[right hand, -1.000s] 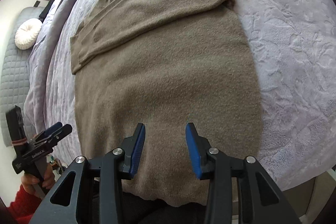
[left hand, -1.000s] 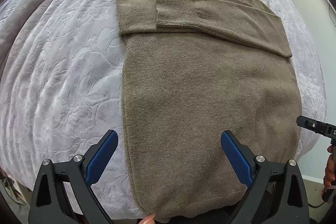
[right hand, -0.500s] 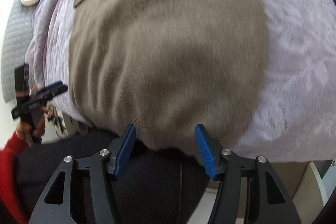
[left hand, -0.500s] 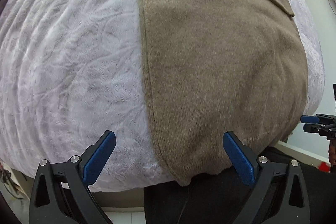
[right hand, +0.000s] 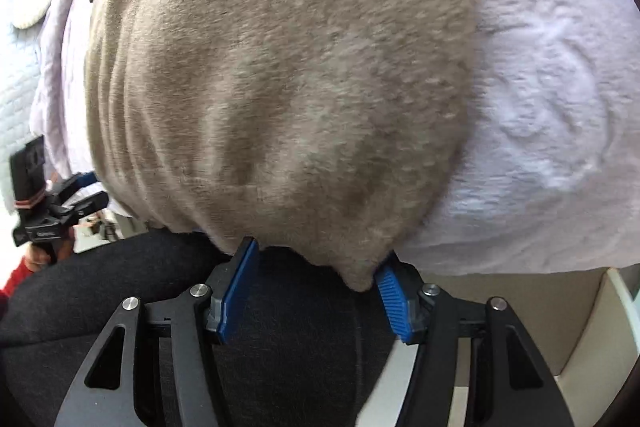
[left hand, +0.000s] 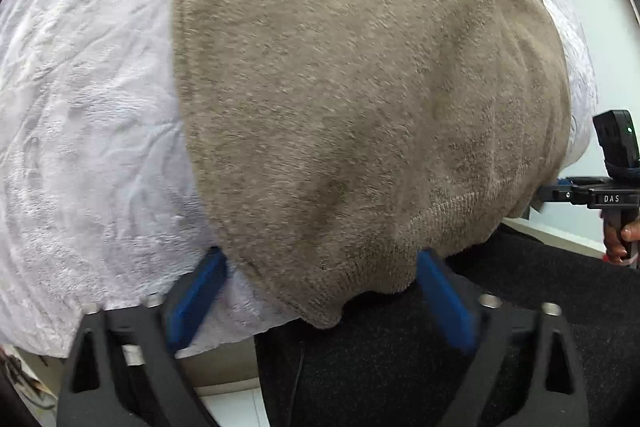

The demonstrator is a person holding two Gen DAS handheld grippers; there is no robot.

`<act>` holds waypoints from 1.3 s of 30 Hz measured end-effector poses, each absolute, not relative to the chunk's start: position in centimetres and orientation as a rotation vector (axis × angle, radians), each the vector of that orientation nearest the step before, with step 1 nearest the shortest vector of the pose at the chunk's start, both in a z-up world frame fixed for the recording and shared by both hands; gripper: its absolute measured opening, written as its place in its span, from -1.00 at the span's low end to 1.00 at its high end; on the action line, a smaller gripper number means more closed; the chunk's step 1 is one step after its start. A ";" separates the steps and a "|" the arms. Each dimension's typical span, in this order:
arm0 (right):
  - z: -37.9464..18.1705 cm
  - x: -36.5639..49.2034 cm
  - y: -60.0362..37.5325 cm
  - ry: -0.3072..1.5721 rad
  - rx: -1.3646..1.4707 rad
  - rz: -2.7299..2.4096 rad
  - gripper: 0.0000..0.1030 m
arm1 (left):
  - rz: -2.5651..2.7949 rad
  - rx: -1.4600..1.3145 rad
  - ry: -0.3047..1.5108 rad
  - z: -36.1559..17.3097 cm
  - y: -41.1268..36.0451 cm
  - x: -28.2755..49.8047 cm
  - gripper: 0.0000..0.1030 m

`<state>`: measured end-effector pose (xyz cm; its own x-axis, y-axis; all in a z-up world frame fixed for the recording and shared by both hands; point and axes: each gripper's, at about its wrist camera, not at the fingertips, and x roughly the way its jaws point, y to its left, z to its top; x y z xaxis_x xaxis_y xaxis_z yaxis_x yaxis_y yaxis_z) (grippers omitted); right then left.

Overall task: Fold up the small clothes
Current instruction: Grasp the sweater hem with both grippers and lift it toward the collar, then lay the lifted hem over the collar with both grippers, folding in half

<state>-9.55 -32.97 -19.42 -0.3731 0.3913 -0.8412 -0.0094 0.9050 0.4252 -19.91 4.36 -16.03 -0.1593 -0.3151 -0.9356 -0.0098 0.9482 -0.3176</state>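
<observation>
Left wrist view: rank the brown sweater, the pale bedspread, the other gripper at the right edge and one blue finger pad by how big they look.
1. brown sweater
2. pale bedspread
3 and 4. right gripper and a blue pad on the left gripper's fingers: look alike, and nearness differs, so unranked.

Under it all you have a bed with a pale lilac bedspread (left hand: pixel 88 131), its plush surface embossed and creased, running to the near edge on both sides. In the right wrist view a round cream cushion (right hand: pixel 30 13) sits far left on a quilted pale panel (right hand: pixel 16 99). Near right, an open cardboard box (right hand: pixel 588 311) stands on the floor.
</observation>
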 end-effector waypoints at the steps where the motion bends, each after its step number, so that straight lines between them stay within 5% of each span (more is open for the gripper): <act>1: -19.1 -9.4 -33.0 1.909 0.292 0.442 -0.81 | -0.259 -0.237 1.713 -15.8 4.6 -19.8 0.32; 3: -18.2 -9.0 -33.2 1.883 0.345 0.467 -0.83 | -0.269 -0.269 1.704 -15.4 5.7 -19.8 -0.38; 7: -16.3 -8.0 -33.1 1.838 0.438 0.513 -0.84 | -0.333 -0.490 1.688 -15.0 8.9 -18.9 -0.63; 18: -12.6 -1.8 -31.6 1.569 0.722 0.585 -0.85 | -0.360 -0.749 1.461 -10.9 12.3 -13.8 -0.64; 26: -13.0 4.1 -33.1 1.570 0.780 0.547 -0.85 | -0.334 -0.755 1.418 -10.6 13.0 -9.2 -0.64; 39: -6.2 12.3 -34.0 1.214 0.994 0.647 -0.85 | -0.272 -0.884 1.186 -7.7 14.9 -0.3 -0.64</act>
